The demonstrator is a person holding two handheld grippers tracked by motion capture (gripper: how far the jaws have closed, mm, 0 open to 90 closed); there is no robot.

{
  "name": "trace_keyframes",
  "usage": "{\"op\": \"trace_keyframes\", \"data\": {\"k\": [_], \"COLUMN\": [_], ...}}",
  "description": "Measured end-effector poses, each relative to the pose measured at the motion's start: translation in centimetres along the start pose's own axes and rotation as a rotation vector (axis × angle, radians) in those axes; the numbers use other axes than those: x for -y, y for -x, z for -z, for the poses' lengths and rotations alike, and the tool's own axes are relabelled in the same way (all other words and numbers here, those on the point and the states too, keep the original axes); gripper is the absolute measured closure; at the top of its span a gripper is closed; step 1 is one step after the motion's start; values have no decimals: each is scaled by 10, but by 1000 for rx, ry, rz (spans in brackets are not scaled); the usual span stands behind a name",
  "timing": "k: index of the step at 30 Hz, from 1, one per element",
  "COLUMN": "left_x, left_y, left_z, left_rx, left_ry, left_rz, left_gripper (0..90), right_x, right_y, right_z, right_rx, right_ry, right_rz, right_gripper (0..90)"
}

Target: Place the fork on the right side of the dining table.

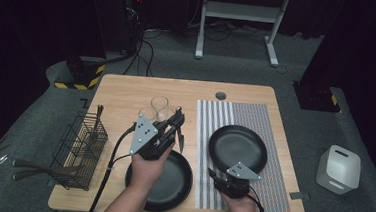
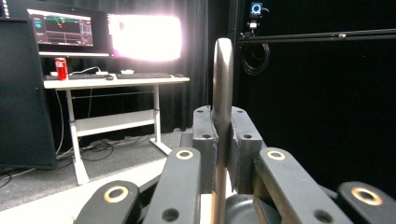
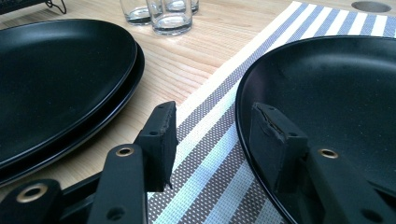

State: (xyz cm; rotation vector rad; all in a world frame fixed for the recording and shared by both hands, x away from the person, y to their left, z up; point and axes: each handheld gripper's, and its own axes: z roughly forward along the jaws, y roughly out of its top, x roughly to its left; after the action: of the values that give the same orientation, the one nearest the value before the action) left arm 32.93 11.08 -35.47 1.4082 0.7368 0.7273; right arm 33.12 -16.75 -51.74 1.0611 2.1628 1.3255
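My left gripper (image 1: 177, 119) hovers over the table's middle, above the far rim of a black plate stack (image 1: 178, 185). It is shut on a piece of metal cutlery (image 1: 179, 135). In the left gripper view its rounded handle (image 2: 222, 79) stands up from between the pads of my left gripper (image 2: 222, 119). My right gripper (image 1: 213, 175) rests low at the near left rim of a single black plate (image 1: 238, 147) on a striped placemat (image 1: 270, 117). In the right gripper view my right gripper (image 3: 215, 128) is open, one pad over the placemat (image 3: 205, 140), the other over the plate (image 3: 336, 84), nothing gripped.
A black wire basket (image 1: 80, 143) with cutlery stands at the table's left edge, with dark-handled utensils (image 1: 41, 168) beside it. Clear glasses (image 1: 160, 106) stand behind the left gripper, also close in the right gripper view (image 3: 170, 16). A white device (image 1: 339, 169) sits on the floor at right.
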Motion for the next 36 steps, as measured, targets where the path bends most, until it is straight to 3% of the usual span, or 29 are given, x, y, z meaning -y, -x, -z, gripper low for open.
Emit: {"op": "trace_keyframes", "data": {"k": [19, 21, 27, 36], "left_x": [7, 9, 12, 10], "left_y": [8, 8, 3, -5], "left_z": [-6, -7, -8, -3], "left_rx": [35, 40, 55, 39], "left_ry": [-19, -20, -28, -19], "left_rz": [9, 8, 19, 31], "left_gripper": [832, 832, 832, 831], "right_x": [-6, -14, -33, -68], "right_y": [-3, -10, -15, -22], "right_z": [5, 9, 18, 26], "right_rx": [0, -5, -27, -33], "right_ry": [30, 48, 79, 120], "right_rz": [14, 49, 55, 109], "right_gripper": [498, 490, 476, 461]}}
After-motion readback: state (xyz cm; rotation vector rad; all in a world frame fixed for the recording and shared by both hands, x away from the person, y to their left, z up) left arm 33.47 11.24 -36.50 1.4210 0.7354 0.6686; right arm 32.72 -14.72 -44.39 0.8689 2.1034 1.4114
